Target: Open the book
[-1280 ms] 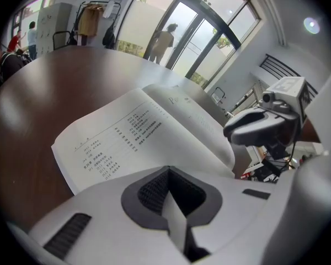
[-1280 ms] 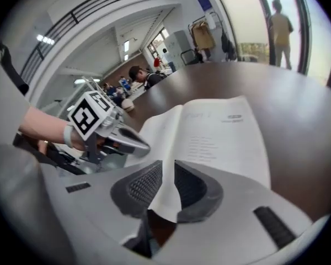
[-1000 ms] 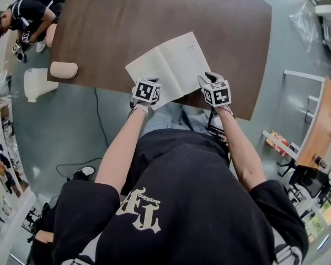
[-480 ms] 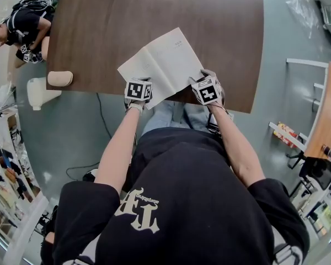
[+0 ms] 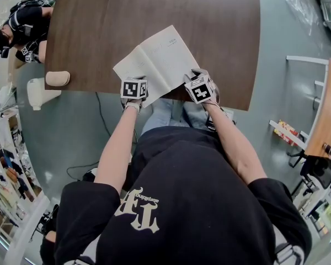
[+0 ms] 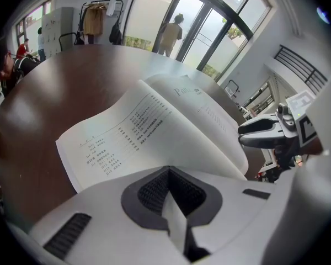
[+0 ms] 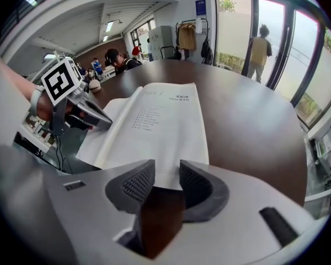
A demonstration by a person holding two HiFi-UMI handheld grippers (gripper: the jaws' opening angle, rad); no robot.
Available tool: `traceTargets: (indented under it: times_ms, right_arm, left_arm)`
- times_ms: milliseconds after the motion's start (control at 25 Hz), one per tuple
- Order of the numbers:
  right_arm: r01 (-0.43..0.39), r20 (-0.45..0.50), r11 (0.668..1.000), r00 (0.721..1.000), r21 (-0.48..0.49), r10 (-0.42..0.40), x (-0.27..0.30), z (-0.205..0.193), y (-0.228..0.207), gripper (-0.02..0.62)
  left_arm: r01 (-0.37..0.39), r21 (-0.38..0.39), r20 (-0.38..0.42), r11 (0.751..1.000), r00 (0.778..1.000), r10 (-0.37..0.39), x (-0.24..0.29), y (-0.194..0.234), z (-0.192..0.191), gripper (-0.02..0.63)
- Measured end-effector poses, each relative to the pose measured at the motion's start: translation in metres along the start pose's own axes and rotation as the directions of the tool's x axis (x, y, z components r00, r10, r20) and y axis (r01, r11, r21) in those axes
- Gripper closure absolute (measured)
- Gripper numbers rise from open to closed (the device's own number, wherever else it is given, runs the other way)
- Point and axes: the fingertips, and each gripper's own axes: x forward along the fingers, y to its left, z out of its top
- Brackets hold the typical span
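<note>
in the head view the marker cubes hide the near edge of the book. the left gripper pinches a page edge. the right gripper, jaws just closing, stands apart around the page edge.

Book pgs were white w/ black print; table was dark brown woodgrain; marker cubes had blk/wht squares; pads dark grey, dotted; shirt black w/ cream lettering.
</note>
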Motion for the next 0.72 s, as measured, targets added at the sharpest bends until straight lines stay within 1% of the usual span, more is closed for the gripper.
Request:
traceTargets:
  times_ms: [200, 320, 360, 480, 520, 600, 720]
  right_arm:
    - [-0.023, 0.005, 1.0, 1.0, -0.016, 0.023, 0.001, 0.003, 0.008, 0.53]
    - [-0.037, 0.008, 0.999, 0.999, -0.011, 0.037, 0.003, 0.003, 0.007, 0.531]
    - [-0.034, 0.01, 0.999, 0.999, -0.006, 0.034, 0.003, 0.003, 0.005, 0.523]
    - [0.0, 0.011, 1.0, 1.0, 0.029, 0.0, -0.004, 0.002, -0.006, 0.438]
    - [0.015, 0.007, 0.999, 1.0, 0.039, -0.015, -0.005, 0.0, -0.01, 0.419]
    - [0.033, -0.005, 0.998, 0.999, 0.048, -0.033, -0.005, -0.004, -0.016, 0.411]
    - [0.036, -0.015, 0.998, 0.999, 0.052, -0.035, -0.002, -0.004, -0.015, 0.407]
  left_arm:
    - [-0.005, -0.014, 0.006, 1.0, 1.0, 0.005, -0.001, 0.001, 0.0, 0.6]
    - [-0.004, -0.017, 0.005, 1.0, 1.0, 0.004, -0.001, 0.002, -0.001, 0.6]
    - [-0.002, -0.019, 0.004, 1.0, 1.0, 0.002, 0.0, 0.002, -0.001, 0.6]
    - [0.005, -0.014, 0.002, 1.0, 1.0, -0.005, -0.001, 0.002, 0.0, 0.6]
    - [0.006, -0.012, 0.003, 1.0, 1.0, -0.006, -0.003, 0.002, 0.0, 0.6]
    - [0.007, -0.01, 0.004, 1.0, 1.0, -0.007, -0.004, 0.002, 0.0, 0.6]
    - [0.01, -0.014, 0.006, 1.0, 1.0, -0.01, -0.002, 0.002, 0.0, 0.6]
